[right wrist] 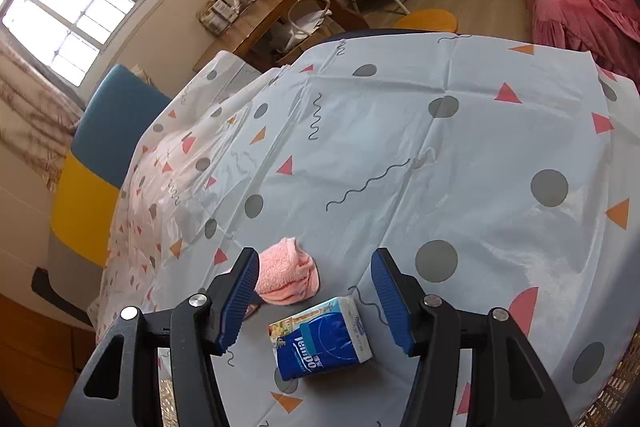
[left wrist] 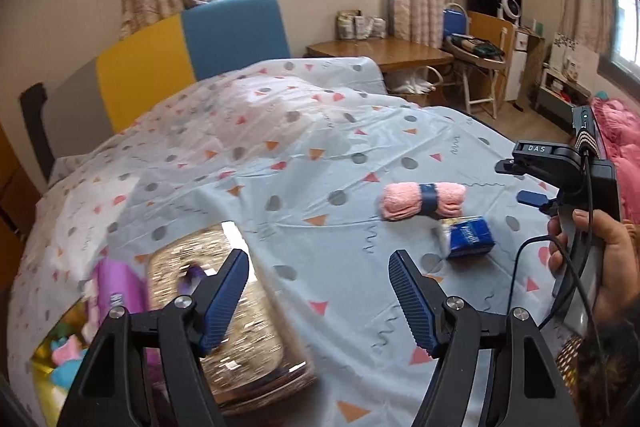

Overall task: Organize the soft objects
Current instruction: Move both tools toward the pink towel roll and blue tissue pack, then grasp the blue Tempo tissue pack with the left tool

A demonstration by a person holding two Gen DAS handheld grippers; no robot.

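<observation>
Patterned cloth (right wrist: 460,163) covers the counter under both grippers. The left gripper (left wrist: 320,303) has its jaws apart with nothing between them. Below its left jaw sits a blurred, glittery gold tray (left wrist: 240,311); further to that side lie a purple pack (left wrist: 116,291) and some pastel items, too smeared to name. Ahead and to the right of those jaws, a rolled pink towel (left wrist: 422,201) with a dark blue band rests on the cloth, and a blue tissue pack (left wrist: 468,237) lies just beside it, nearer the gripper.

The right gripper (right wrist: 316,297) also has its jaws apart and empty; the tissue pack (right wrist: 324,339) lies on the cloth between and below them, the pink towel (right wrist: 286,277) just beyond, close to the left jaw. A hand (left wrist: 604,263) holds this gripper at the left view's right edge.

Beyond the towel the cloth stretches bare to its far edge. Past that edge stand a wooden desk (left wrist: 380,53) and a blue-and-yellow chair back (left wrist: 192,43).
</observation>
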